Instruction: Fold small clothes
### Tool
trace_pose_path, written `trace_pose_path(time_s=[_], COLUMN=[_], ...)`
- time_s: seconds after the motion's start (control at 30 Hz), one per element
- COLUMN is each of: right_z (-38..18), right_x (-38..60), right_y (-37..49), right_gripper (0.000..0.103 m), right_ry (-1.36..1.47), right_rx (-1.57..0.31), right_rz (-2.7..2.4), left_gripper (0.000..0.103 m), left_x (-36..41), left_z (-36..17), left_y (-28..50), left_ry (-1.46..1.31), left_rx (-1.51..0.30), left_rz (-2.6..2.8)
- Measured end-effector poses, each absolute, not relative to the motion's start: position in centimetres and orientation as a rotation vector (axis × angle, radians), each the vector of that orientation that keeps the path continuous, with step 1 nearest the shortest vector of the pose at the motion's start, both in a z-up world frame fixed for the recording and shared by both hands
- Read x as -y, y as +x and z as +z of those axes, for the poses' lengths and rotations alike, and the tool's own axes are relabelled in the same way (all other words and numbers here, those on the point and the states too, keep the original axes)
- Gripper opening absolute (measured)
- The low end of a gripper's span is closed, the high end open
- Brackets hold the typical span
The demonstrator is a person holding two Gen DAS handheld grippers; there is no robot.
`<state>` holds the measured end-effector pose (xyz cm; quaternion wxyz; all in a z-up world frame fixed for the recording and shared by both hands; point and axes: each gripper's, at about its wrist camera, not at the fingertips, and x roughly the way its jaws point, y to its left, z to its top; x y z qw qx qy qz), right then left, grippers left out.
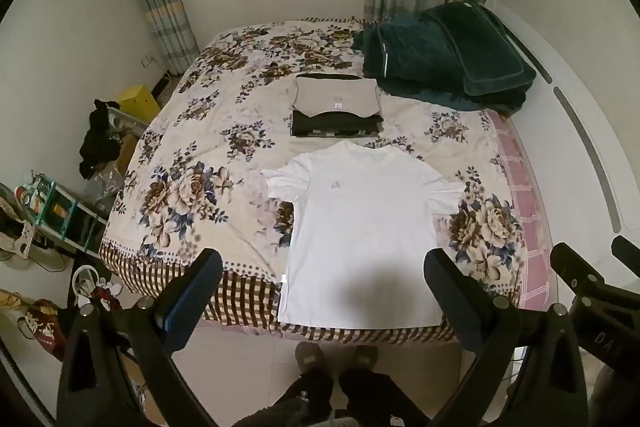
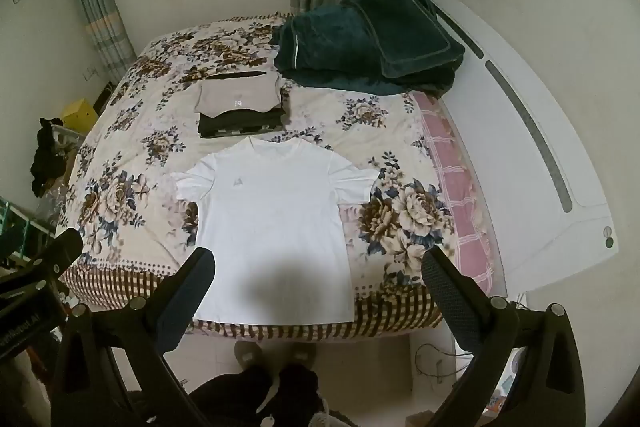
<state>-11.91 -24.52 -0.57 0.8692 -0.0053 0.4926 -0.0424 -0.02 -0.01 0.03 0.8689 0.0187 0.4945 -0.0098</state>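
Observation:
A white T-shirt (image 1: 360,223) lies flat and face up on the flowered bedspread (image 1: 192,187), hem at the near edge, collar away from me. It also shows in the right wrist view (image 2: 272,227). Behind it sits a stack of folded clothes (image 1: 336,107), a beige one on top of dark ones, also in the right wrist view (image 2: 240,107). My left gripper (image 1: 324,267) is open and empty, held high above the shirt's hem. My right gripper (image 2: 318,267) is open and empty, high above the near bed edge.
A folded dark green blanket and pillow (image 1: 444,63) lie at the bed's far right. A white headboard (image 2: 520,155) runs along the right. Shelves and clutter (image 1: 52,211) stand on the floor to the left. The person's feet (image 1: 336,359) are at the bed's foot.

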Motion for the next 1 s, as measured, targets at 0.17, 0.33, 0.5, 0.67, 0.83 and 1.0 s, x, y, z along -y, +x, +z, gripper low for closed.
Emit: trace_pose_path(time_s=[0.17,0.33,0.5,0.67,0.83,1.0], right_z=[-0.4,-0.6,-0.6,-0.6,-0.6,0.0], right_x=[24.7,24.5,24.5,24.6,24.8,24.5], right_y=[-12.0,-11.9,-11.9,-11.9,-11.9,-11.8], right_gripper=[0.103,0.103,0.103,0.103,0.103,0.103], right_ry=[-0.013,-0.019,-0.022,-0.025,-0.026,-0.028], right_rx=[-1.03,-1.029,-1.028,-1.027,-1.026,-1.026], right_rz=[-0.088,-0.093,-0.093,-0.096,-0.095,-0.096], left_gripper=[0.103,0.103,0.103,0.103,0.103,0.103], left_x=[0.0,-0.5,-0.7,-0.8,-0.9,-0.8], left_z=[0.3,0.5,0.9,1.1,0.8,0.9], left_y=[-0.2,-0.2,0.1,0.1,0.1,0.1], left_ry=[0.036,0.033,0.027,0.027,0.026,0.024], left_rx=[-1.025,-1.027,-1.029,-1.028,-1.028,-1.027], left_rz=[-0.017,-0.02,-0.022,-0.02,-0.025,-0.023])
